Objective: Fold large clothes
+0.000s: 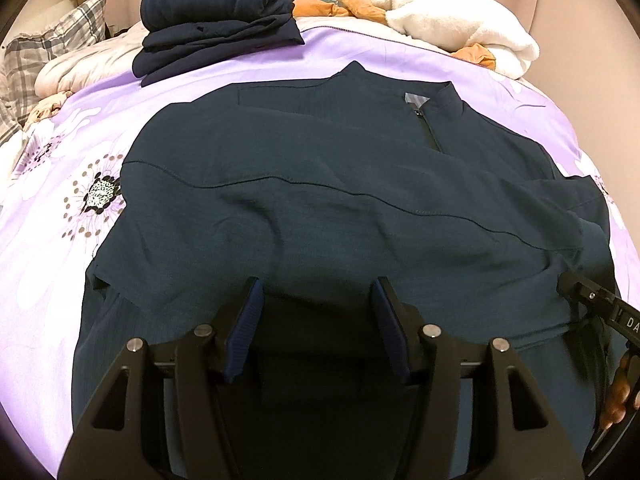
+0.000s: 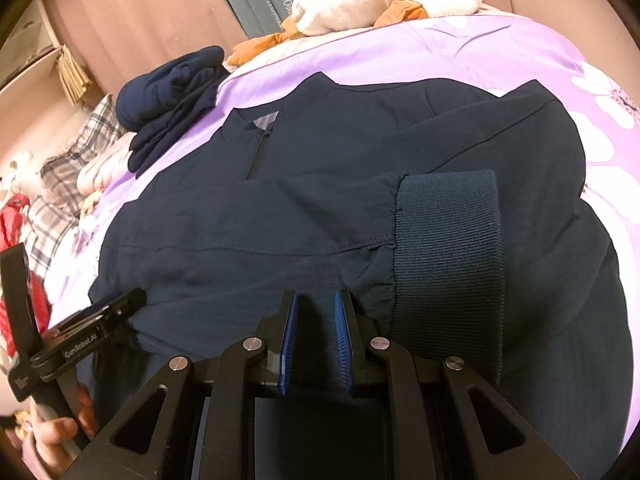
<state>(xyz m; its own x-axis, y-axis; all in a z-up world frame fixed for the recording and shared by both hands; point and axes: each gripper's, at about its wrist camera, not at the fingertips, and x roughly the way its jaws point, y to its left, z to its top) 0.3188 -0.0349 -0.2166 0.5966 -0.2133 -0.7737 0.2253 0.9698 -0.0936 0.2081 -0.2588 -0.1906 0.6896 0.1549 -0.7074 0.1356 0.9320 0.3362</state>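
Jacket (image 1: 320,184), dark teal, lies spread on the purple flowered bedspread (image 1: 48,216), collar toward the far side, with a sleeve folded across the chest and its ribbed cuff (image 2: 448,272) resting on the right. My left gripper (image 1: 318,312) sits at the near hem with its jaws parted and nothing pressed between the pads that I can see. My right gripper (image 2: 316,324) has its jaws drawn close together near the cuff; fabric sits under the tips, but I cannot tell whether any is actually pinched.

My worry is an uneven lift. If only the right side has cloth, the near hem would rise crooked and the folded sleeve could slide off the chest. The left could also bite just the top layer, leaving the back panel behind. Carried too far, the fold might nudge the stack of folded dark clothes (image 1: 216,20) at the far left.
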